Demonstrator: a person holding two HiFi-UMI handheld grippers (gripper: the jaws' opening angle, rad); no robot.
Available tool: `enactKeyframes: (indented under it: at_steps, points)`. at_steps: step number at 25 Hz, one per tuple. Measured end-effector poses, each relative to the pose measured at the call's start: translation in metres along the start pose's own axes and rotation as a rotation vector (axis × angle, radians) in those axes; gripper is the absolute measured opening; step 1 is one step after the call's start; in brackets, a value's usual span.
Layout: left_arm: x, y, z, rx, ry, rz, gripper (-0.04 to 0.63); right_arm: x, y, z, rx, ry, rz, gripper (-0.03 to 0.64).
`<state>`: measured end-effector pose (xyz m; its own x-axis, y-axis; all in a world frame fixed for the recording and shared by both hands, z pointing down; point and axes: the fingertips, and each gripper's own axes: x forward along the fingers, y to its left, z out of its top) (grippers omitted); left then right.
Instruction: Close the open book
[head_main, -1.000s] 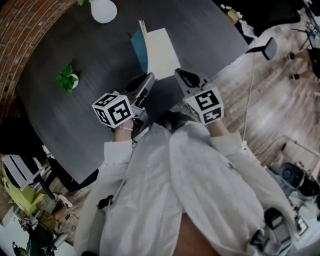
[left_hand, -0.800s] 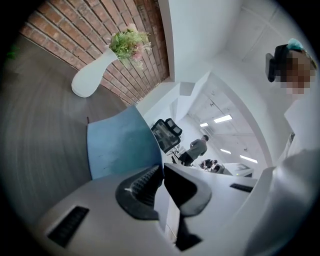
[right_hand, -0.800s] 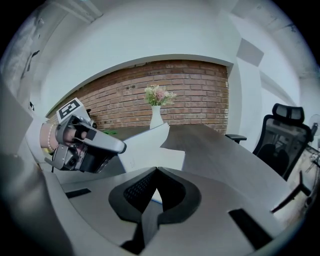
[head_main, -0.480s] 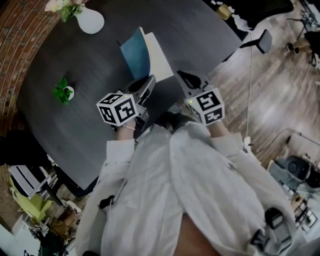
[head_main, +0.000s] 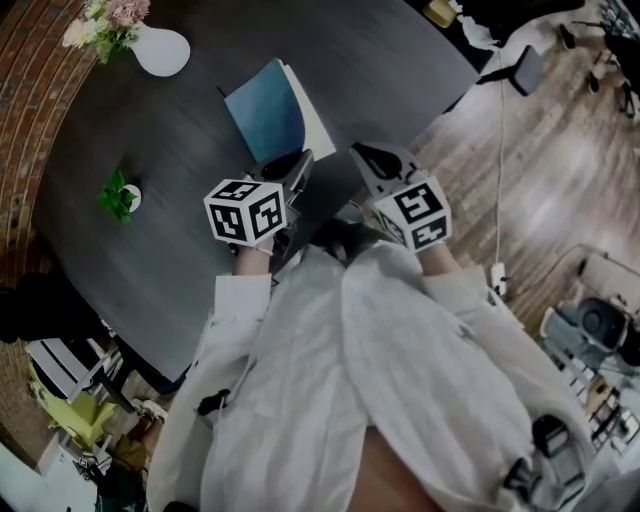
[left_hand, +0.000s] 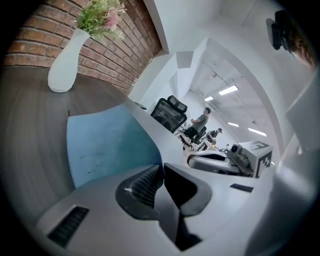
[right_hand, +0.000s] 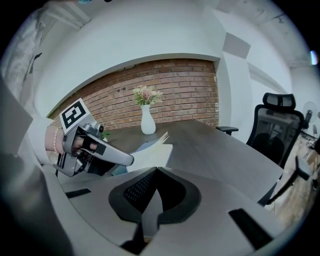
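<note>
- A person in a loose white coat (head_main: 400, 380) fills the near part of the head view, with both sleeves reaching forward over the near edge of the bench.
- The left tool (head_main: 298, 160), grey with a black-and-white marker cube (head_main: 246, 210) at its back, points at the book. Its jaws are closed tip to tip in the left gripper view (left_hand: 161, 167), with nothing between them.
- The right tool (head_main: 358, 152), also carrying a marker cube (head_main: 412, 212), hangs just right of the left one. Its jaws are pressed together and empty in the right gripper view (right_hand: 156, 170).
- The thin blue-covered book (head_main: 268, 115) lies near the middle of the dark wood-grain bench (head_main: 150, 240), just beyond the left tool's tip; whether they touch cannot be told.
- The book's blue cover (left_hand: 107, 145) slants up over its pale pages (right_hand: 152, 152), so it is not flat shut. A few pages fan upward at the far end.
- A small green plant in a white pot (head_main: 118, 195) stands near the bench's left edge, well apart from the book.
- A white vase of pink and cream flowers (head_main: 160, 50) stands at the bench's far left edge, beside a red brick wall (head_main: 40, 60).
- A black office chair (right_hand: 272, 125) stands past the bench's right edge, on pale wood flooring (head_main: 540, 170).
</note>
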<state>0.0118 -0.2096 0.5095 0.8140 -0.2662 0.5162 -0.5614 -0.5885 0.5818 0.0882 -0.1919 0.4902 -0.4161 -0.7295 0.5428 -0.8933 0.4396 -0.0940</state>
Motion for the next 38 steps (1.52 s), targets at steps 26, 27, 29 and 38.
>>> enactKeyframes:
  at_steps: [26, 27, 29, 38]
  points:
    - [0.044, 0.008, -0.020, 0.072, 0.199, 0.128, 0.031, 0.005, -0.033, -0.022, 0.171, 0.003, 0.041, 0.005]
    - [0.045, 0.008, -0.020, 0.072, 0.204, 0.131, 0.031, 0.005, -0.034, -0.023, 0.174, 0.005, 0.040, 0.005]
    - [0.047, 0.009, -0.021, 0.078, 0.215, 0.139, 0.034, 0.004, -0.036, -0.025, 0.179, 0.008, 0.041, 0.005]
    - [0.054, 0.011, -0.025, 0.097, 0.264, 0.172, 0.036, 0.004, -0.039, -0.032, 0.189, 0.014, 0.063, 0.005]
